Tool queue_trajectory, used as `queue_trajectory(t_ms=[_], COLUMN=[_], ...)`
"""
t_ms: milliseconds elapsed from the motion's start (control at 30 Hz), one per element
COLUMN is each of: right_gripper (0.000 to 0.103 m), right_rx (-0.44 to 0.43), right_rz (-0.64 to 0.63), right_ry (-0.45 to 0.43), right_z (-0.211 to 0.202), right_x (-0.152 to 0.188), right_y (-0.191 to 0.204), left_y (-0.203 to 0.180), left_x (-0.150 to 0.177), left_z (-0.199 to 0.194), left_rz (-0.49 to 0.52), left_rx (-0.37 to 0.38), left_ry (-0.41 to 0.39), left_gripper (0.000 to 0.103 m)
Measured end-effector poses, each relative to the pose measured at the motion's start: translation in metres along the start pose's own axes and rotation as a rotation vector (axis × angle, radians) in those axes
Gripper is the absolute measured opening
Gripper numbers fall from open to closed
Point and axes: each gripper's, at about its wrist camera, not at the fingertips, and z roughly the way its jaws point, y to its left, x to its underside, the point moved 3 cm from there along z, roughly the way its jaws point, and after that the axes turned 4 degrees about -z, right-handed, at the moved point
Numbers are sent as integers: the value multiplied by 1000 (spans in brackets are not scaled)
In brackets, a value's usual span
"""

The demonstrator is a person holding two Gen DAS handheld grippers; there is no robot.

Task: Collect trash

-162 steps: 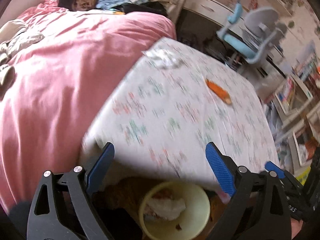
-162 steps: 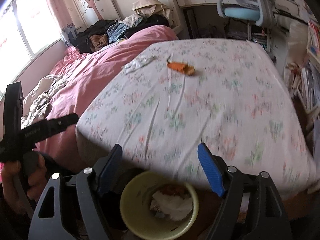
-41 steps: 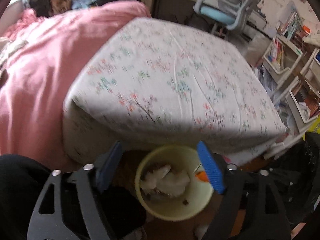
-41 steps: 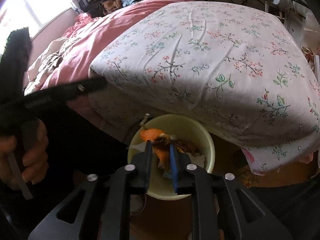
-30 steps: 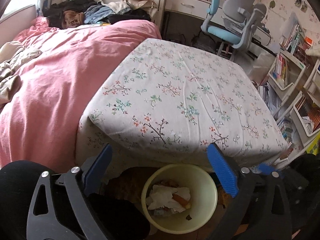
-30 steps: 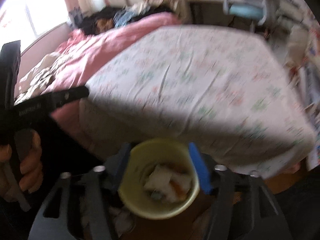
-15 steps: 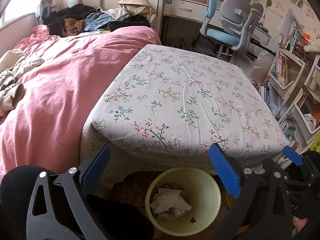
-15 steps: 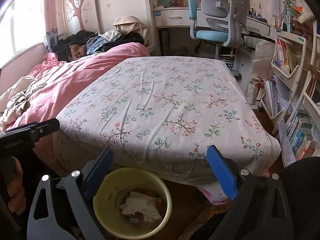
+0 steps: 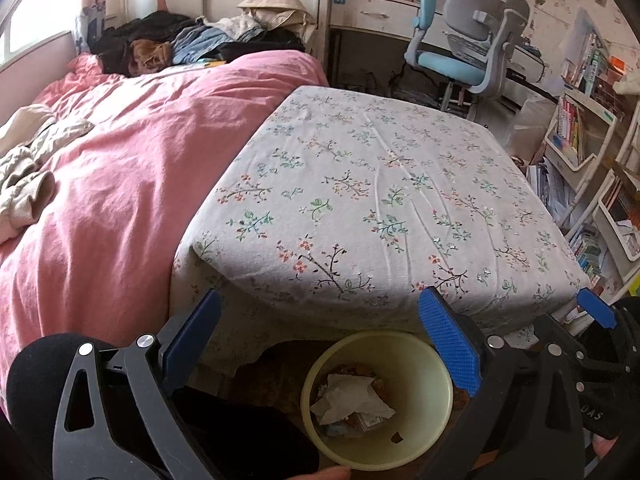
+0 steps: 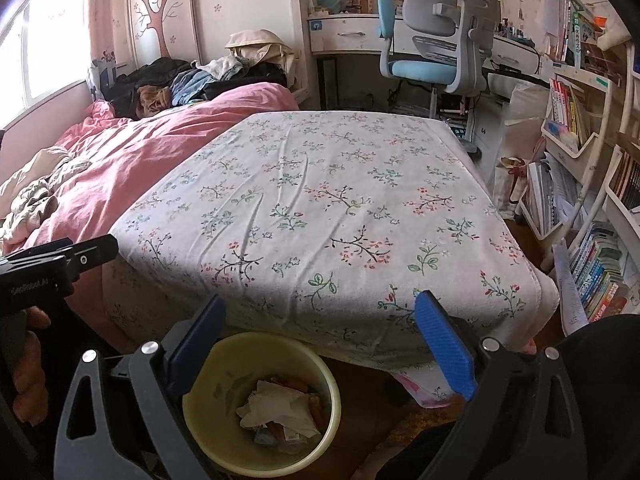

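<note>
Daylight from the overexposed window (image 10: pixel 36 40) on my left; both frames sharp, fisheye-bent, corners vignetted black.

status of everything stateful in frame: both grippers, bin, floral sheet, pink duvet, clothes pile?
left gripper: open, nothing between the jaws
right gripper: open, nothing between the jaws
yellow bin: upright on the floor, crumpled tissue and orange scraps inside
floral sheet: spread flat, lightly creased, no trash on it
pink duvet: rumpled
clothes pile: heaped, unfolded
</note>
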Motion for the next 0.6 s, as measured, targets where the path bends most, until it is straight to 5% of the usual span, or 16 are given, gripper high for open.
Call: queue_trajectory(t_ms=[600], right_gripper=[93], right_rx=[11], right_rz=[0], right_ry=[3], right_z=[0], right_x=[1], right_y=[1], left_y=[3], left_x=[-2], left_z=[-4], left_rz=[0], left_rx=[-27], left_ry=[-19], left_gripper=[96])
